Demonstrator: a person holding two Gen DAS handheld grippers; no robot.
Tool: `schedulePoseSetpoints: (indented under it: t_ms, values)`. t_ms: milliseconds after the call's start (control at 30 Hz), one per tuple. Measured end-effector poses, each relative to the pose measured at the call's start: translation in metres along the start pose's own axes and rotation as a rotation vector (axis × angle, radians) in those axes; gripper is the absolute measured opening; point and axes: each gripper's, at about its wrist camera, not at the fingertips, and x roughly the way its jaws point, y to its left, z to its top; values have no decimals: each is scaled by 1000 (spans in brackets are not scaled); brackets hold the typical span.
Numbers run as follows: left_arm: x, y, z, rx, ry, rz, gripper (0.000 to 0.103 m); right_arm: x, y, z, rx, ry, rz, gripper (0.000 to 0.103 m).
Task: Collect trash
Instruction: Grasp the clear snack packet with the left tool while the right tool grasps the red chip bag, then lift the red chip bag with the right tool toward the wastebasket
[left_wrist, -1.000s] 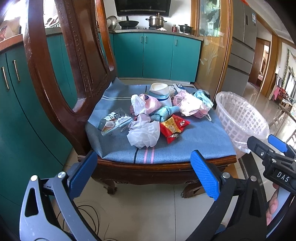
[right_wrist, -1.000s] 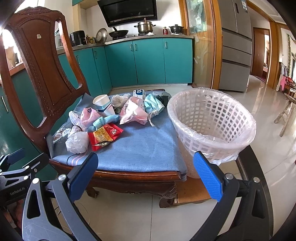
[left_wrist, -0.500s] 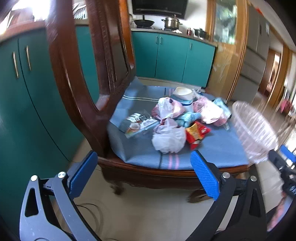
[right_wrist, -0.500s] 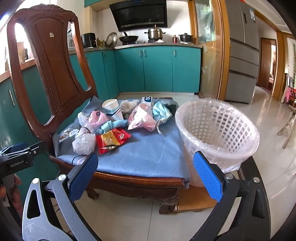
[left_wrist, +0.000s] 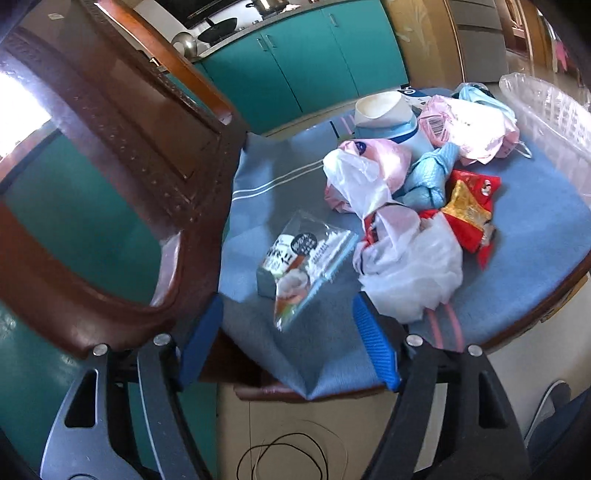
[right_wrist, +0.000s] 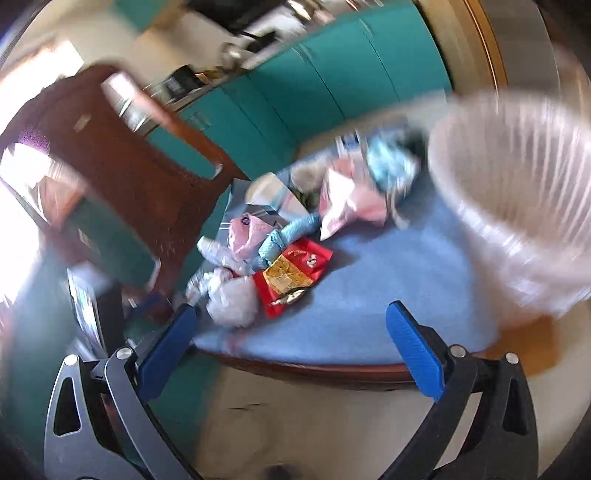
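1. crinkled plastic and foil make up the trash: a heap on the blue seat cushion (left_wrist: 535, 221) of a dark wooden chair (left_wrist: 122, 122).
2. nearest the left gripper lies a clear snack packet (left_wrist: 306, 262) with dark print, flat on the cushion and just apart from the rest.
3. beside it sits a white plastic bag (left_wrist: 413, 273), crumpled, touching a red and gold snack wrapper (left_wrist: 469, 210).
4. behind those come a pink and white bag (left_wrist: 365, 170), a twisted pale blue bag (left_wrist: 428, 177), a white paper cup (left_wrist: 384, 114) with a blue band, and a pink mailer bag (left_wrist: 469, 129) with a barcode label.
5. a white mesh waste basket (left_wrist: 550, 107) lined with clear plastic stands at the cushion's far right edge; in the right wrist view the basket (right_wrist: 517, 206) is badly blurred.
6. the left gripper (left_wrist: 288, 339) hangs over the front corner of the seat, tilted down; its jaws have just been closing in, yet they are still apart with nothing pressed between the blue pads, the clear packet lying just ahead of them.
7. the right gripper (right_wrist: 291, 347) is spread wide and empty over the front edge of the cushion.
8. teal cabinets (left_wrist: 314, 55) line the wall behind, and a thin black cable (left_wrist: 284, 458) loops on the pale tiled floor.
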Motion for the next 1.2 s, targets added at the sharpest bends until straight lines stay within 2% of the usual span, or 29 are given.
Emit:
schedulePoseSetpoints:
  t_ms: [100, 267, 367, 433, 533, 567, 600, 633, 667, 833, 933, 1000, 1100, 1200]
  values:
    - [14, 5, 3, -4, 10, -25, 73, 34, -16, 15, 98, 80, 31, 91]
    - [32, 0, 5, 34, 50, -54, 68, 77, -27, 30, 161, 130, 33, 85]
    - [43, 0, 5, 23, 72, -74, 54, 88, -24, 37, 160, 132, 46, 76]
    - [51, 3, 5, 2, 77, -111, 38, 99, -20, 41, 157, 147, 59, 69]
    - [56, 8, 2, -6, 74, -140, 27, 116, -18, 44, 143, 178, 65, 47]
    - [54, 9, 2, -8, 61, -152, 25, 120, -18, 42, 145, 192, 75, 35]
    - [49, 12, 2, -16, 48, -162, 19, 121, -19, 41, 145, 194, 77, 28]
    - [44, 15, 2, -28, 35, -166, 19, 119, -18, 39, 143, 191, 77, 25]
    - [34, 23, 3, -58, 6, -173, 19, 118, -17, 38, 138, 191, 78, 11]
    - [-31, 59, 2, -259, -147, -283, 19, 66, 11, 32, 17, 166, 88, 11]
    - [-58, 70, -2, -372, -213, -341, 19, 24, 27, 24, -100, 117, 31, 11]
    - [-73, 72, -3, -445, -243, -408, 19, -18, 46, 17, -272, 3, -56, 11]
    - [-80, 57, -1, -465, -262, -473, 19, -59, 69, -1, -491, -149, -181, 11]
    - [-82, 36, 4, -444, -244, -528, 19, -85, 73, -15, -565, -244, -226, 11]
